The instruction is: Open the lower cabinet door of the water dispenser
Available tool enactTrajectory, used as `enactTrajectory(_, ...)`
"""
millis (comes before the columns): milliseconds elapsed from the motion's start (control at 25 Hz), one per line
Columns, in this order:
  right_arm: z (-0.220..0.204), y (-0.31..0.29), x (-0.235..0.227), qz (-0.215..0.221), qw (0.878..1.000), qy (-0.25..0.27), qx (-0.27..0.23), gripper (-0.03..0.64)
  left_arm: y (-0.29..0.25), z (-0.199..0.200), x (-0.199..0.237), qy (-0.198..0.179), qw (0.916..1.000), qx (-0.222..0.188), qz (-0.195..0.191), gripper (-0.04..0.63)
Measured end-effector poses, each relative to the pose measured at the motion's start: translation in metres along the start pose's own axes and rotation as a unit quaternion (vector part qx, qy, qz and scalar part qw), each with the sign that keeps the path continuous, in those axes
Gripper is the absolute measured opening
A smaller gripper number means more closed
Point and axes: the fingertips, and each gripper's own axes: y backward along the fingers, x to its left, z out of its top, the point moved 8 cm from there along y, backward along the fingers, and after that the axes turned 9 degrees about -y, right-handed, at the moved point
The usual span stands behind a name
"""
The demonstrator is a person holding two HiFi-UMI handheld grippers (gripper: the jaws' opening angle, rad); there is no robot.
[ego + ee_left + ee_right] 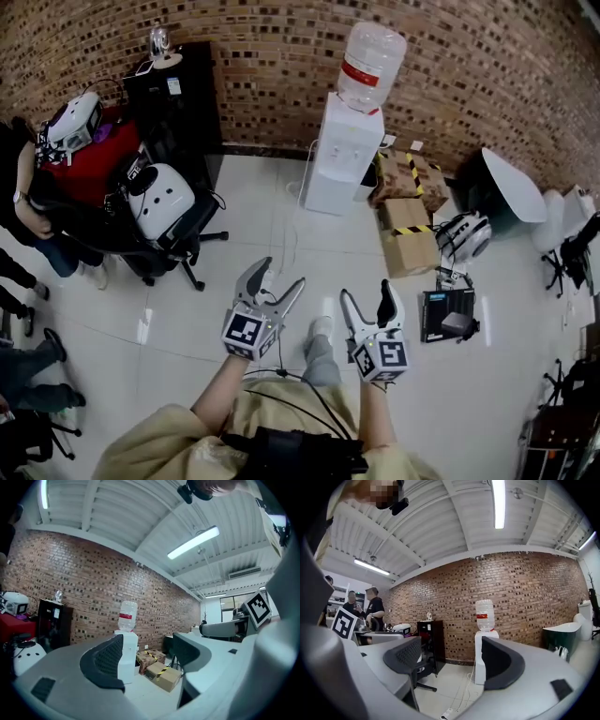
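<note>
I held the left tongs point(282, 273) and right tongs point(367, 291) wide and empty, well apart from the white bottle-topped water dispenser point(345, 155) by the red brick wall point(281, 56), whose lower cabinet door point(330, 192) looked shut, so the next move, I judged, was walking closer.

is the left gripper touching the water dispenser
Apart. The head view shows the left gripper well short of the water dispenser, with a wide stretch of floor between them.
</note>
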Motion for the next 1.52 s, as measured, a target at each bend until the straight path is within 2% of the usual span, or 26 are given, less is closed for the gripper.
enactTrajectory(280,0.019,-0.092,-0.059,0.052,0.999,-0.001,-0.014,0.417,-0.080,0.007,0.026,-0.017,0.9990,0.009,0.041,0.324)
enactTrajectory(480,0.057,-0.141,-0.130,0.057,0.998,-0.004,-0.037,0.417,-0.156,0.029,0.029,-0.025,0.9978,-0.003,0.061,0.324)
enactTrajectory(720,0.080,-0.170,-0.205,0.048,0.998,-0.024,-0.032,0.403,-0.234,0.038,0.021,-0.023,0.9972,0.014,0.070,0.324)
enactTrajectory(1080,0.067,-0.200,-0.245,0.050,0.998,-0.047,-0.006,0.402,-0.285,0.028,0.022,-0.021,0.9966,0.051,0.062,0.324)
enactTrajectory(1520,0.071,-0.271,-0.265,0.022,0.999,-0.031,0.002,0.402,-0.364,0.010,0.074,-0.006,0.9991,0.029,0.030,0.324)
